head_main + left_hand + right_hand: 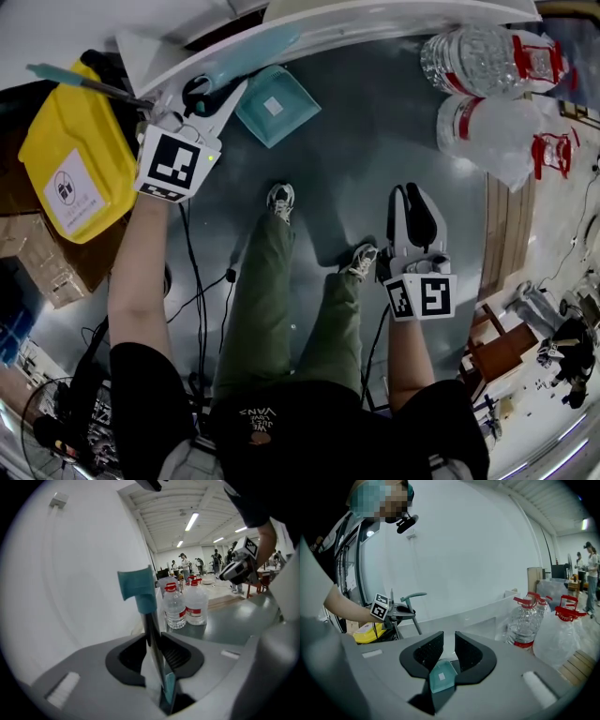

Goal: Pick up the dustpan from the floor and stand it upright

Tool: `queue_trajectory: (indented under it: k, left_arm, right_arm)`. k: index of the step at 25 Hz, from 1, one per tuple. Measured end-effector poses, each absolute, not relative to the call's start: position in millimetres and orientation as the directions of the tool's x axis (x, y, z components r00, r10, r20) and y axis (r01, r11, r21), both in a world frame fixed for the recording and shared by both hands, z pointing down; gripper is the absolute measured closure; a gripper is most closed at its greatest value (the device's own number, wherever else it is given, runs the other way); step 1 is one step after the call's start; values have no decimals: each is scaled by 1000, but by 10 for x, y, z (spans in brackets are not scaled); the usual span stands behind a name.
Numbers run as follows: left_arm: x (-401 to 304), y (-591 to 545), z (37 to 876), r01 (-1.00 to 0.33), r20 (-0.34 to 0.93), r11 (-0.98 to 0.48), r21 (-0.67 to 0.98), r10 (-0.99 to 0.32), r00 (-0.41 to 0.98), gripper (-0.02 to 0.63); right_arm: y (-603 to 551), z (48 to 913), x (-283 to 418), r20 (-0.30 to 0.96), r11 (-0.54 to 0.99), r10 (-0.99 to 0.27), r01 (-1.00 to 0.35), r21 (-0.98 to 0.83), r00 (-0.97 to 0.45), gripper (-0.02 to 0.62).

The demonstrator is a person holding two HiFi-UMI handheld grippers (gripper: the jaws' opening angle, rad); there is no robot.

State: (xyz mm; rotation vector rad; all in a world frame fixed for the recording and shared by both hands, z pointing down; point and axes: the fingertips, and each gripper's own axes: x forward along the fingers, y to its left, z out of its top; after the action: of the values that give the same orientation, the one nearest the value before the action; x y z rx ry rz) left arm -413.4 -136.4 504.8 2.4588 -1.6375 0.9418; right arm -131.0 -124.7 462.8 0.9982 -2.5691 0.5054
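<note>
- Left gripper [153, 641]: its fingers [127, 660] pinch the dark shaft of the dustpan [275, 105], one pad on each side of the shaft.
- Dustpan: the teal pan, with a white sticker at its centre, sits low on the grey floor [375, 122] near the foot of the white wall [70, 597]. The long shaft slants up from it through the left fingers, and a teal grip [56, 75] projects behind that gripper.
- Right gripper [412, 195]: its fingers [424, 656] stand slightly spread with nothing between them. The pan shows beyond the gap. This gripper hangs well apart from the dustpan, just beside the person's shoe [361, 261].
- Water bottles [473, 58]: clear with red caps, grouped on the floor to the right of the pan.
- Yellow bin [70, 150]: lies to the left of the left gripper.
</note>
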Motion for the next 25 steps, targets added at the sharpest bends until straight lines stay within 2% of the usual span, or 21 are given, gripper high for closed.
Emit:
queue_trajectory:
  k: [9, 21, 25]
  left_arm:
    - [-3904, -1294, 5146, -857, 545, -413, -309, -815, 197, 457]
    - [-3592, -1317, 4915, -906, 584, -340, -252, -800, 138, 457]
    - [-3498, -1184, 4728, -922, 600, -297, -247, -795, 95, 421]
  right_arm:
    - [-1155, 4326, -1117, 411, 689, -584, -695, -205, -700, 518]
    - [-1045, 3776, -699, 354, 705, -592, -678, -209, -725, 518]
    - [-1016, 3471, -620, 318, 726, -581, -654, -213, -749, 518]
